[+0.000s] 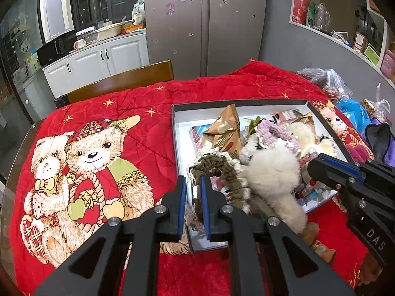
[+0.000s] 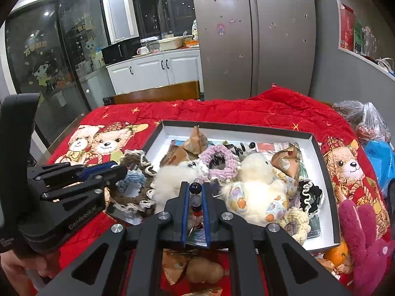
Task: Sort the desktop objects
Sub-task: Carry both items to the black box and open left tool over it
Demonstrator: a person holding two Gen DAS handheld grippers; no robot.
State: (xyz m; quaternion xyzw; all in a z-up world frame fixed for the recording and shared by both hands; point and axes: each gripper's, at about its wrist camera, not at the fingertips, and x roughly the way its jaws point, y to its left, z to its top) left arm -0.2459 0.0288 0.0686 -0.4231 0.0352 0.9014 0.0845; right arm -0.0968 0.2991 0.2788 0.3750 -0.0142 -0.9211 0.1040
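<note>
A shallow white box with a dark rim [image 1: 234, 102] [image 2: 234, 127] sits on a red bear-print quilt [image 1: 148, 135], filled with scrunchies, plush toys and packets. My left gripper [image 1: 193, 180] [image 2: 122, 169] is at the box's left wall, shut on the edge of a brown crochet scrunchie with white trim [image 1: 214, 167] [image 2: 134, 160]. My right gripper [image 2: 195, 185] [image 1: 312, 167] is over the box's near edge, shut on a bead bracelet [image 2: 195, 188] [image 1: 306, 159] whose dark, clear and red beads show between its pads. A white fluffy pompom [image 1: 271, 172] [image 2: 170, 182] lies between the two grippers.
The box also holds a purple scrunchie [image 2: 217, 162], a cream plush [image 2: 256, 185] and a black scrunchie [image 2: 311, 194]. A magenta plush [image 2: 363, 241] and an orange [image 2: 337, 250] lie right of it; a brown packet [image 2: 177, 264] lies in front. Plastic bags [image 1: 328, 81] are far right, a chair back [image 1: 123, 81] behind.
</note>
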